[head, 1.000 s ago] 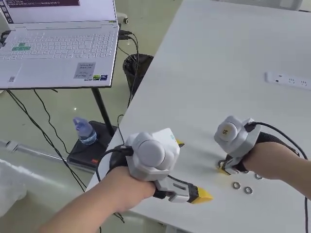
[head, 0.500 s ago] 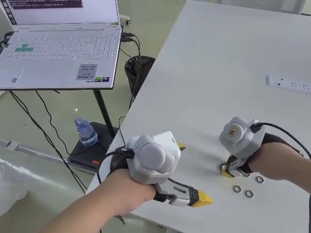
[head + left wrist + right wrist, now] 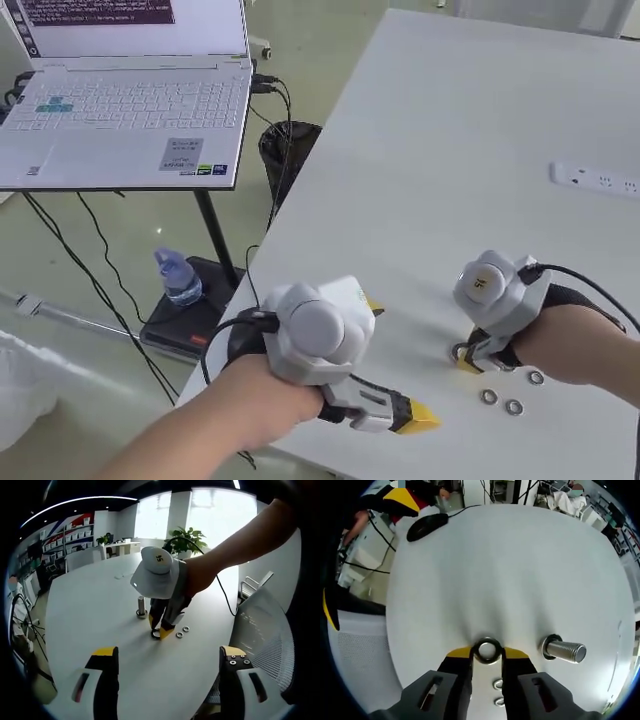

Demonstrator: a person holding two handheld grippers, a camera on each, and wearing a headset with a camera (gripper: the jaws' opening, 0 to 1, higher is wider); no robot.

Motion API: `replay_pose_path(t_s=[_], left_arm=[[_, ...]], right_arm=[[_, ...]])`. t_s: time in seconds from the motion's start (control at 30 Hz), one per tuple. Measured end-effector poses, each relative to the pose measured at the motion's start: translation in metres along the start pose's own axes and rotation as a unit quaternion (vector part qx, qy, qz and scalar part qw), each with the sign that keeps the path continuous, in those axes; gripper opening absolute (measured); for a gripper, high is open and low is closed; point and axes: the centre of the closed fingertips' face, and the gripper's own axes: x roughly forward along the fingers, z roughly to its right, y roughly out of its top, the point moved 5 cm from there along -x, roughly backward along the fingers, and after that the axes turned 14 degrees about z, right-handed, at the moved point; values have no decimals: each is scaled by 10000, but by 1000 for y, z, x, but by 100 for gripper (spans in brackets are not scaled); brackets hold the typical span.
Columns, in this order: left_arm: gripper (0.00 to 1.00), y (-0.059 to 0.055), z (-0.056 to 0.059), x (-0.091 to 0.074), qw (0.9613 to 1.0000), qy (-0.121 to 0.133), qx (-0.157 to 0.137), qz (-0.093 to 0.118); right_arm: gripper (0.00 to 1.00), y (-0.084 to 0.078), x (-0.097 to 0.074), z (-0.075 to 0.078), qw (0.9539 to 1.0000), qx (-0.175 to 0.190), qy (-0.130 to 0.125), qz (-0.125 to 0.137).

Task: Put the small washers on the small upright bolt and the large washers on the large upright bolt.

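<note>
**Right gripper [image 3: 486,655].** The jaws are drawn narrow. Their two yellow tips touch opposite sides of the large washer [image 3: 486,650], which lies flat on the white table [image 3: 510,570]. The upright bolt [image 3: 564,651] stands just beside this washer, apart from it, on the right-hand jaw's side in the right gripper view. A wider collar rings the bolt's base. Two small washers [image 3: 497,683] lie on the table in the gap between the jaw bodies, behind the tips.

**Left gripper [image 3: 168,652].** The jaws are spread wide with nothing between them. The gripper is held over the table's near edge, well apart from the washers and the bolt.

**View differences.**
- The right gripper view gives the tip contact on the washer's rim.
- The left gripper view gives the right gripper from the front, tips down at the table with the large washer at them. The bolt stands vertical just behind, and two small washers lie just beside the tips.
- The head view gives three small washers in a loose group near the right gripper's tips, none touching another. It also gives a laptop [image 3: 120,100] on a stand beside the table, a power strip [image 3: 595,180] far across the table, and a water bottle [image 3: 178,275] on the floor.
</note>
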Motion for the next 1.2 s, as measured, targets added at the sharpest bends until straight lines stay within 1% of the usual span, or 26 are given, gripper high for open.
replay_pose_path(t_s=[0.07,0.17,0.3,0.4,0.47,0.5,0.67,0.73,0.87,1.03,1.2], left_arm=[[83,2,0,-1,10000,-3,12,25],[83,2,0,-2,10000,7,17,18],[82,0,-1,-3,10000,7,24,-11],[82,0,0,-2,10000,-13,43,-10],[82,0,0,-2,10000,-11,41,-3],[82,1,0,-2,10000,-6,36,-3],[82,1,0,-3,10000,1,35,5],[82,0,-2,-3,10000,8,27,-17],[83,2,-4,-4,10000,40,1,44],[84,3,-5,-4,10000,44,10,48],[86,2,-4,-1,10000,-9,34,37]], right_arm=[[21,0,0,0,10000,34,0,-15],[20,0,1,-1,10000,-52,-23,-51],[21,0,0,2,10000,47,-38,-9],[21,2,-4,0,9999,122,-30,66],[21,1,-5,0,9999,117,-37,36],[21,1,-7,0,9999,124,-35,17],[21,3,-17,1,9996,256,-19,87],[21,4,-22,2,9996,256,-47,103],[21,0,-30,2,9995,314,-50,8],[21,-5,-44,6,9990,430,-109,41],[21,-8,-59,9,9984,537,-152,99]])
